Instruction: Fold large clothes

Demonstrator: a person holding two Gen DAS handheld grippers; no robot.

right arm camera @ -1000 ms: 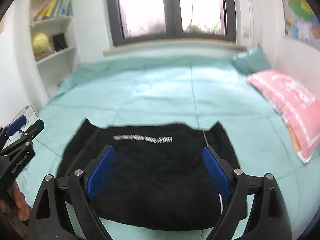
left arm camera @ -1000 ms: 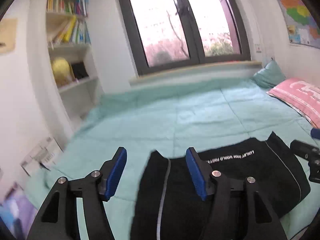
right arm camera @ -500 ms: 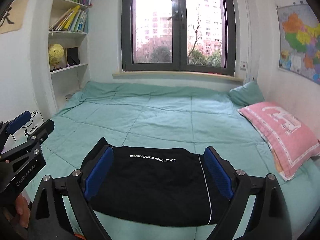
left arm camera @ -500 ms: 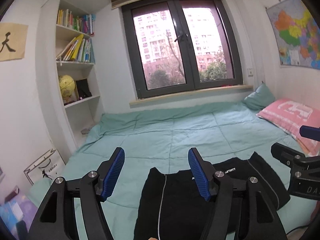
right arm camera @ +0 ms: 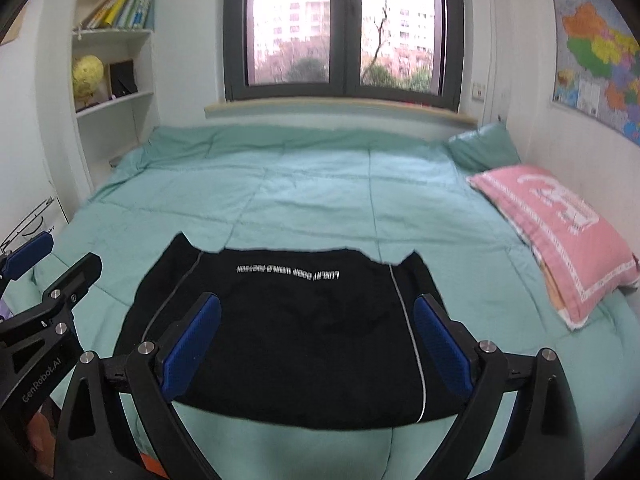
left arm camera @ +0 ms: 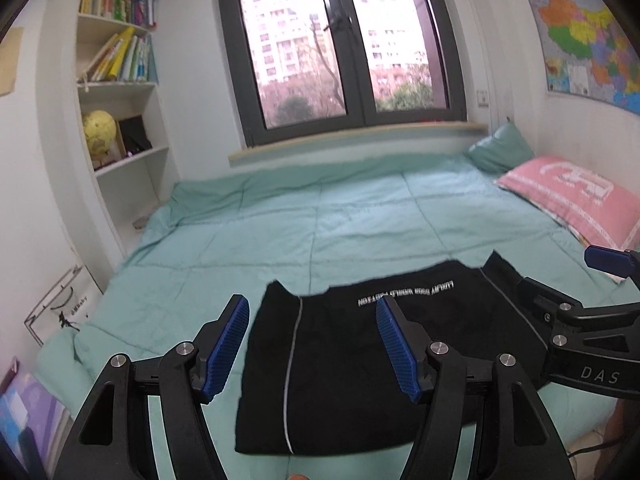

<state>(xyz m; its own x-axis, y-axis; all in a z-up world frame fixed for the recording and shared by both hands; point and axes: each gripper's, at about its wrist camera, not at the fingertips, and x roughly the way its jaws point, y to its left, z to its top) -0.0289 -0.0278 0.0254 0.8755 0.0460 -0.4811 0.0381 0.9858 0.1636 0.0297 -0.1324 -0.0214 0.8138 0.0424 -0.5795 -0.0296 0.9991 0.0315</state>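
A black garment (left arm camera: 340,360) with white lettering and thin white piping lies folded flat on the teal quilt (left arm camera: 360,220), near the bed's front edge. My left gripper (left arm camera: 311,312) hovers open above its left part, and nothing is between the blue pads. In the right wrist view the same garment (right arm camera: 304,340) spreads out below my right gripper (right arm camera: 318,304). Its jaws are opening wide, with no cloth pinched between them. Each gripper shows at the edge of the other's view, the two held side by side.
A pink pillow (right arm camera: 552,232) and a teal pillow (right arm camera: 480,146) lie at the bed's right, against the wall with a map. A white bookshelf (left arm camera: 120,92) stands at the left, with a paper bag (left arm camera: 60,308) on the floor below it. The window (left arm camera: 340,48) is at the far end.
Both grippers have drawn back and up from the garment, so more of it and of the room shows. The right jaws have spread a little wider. The garment has stayed flat.
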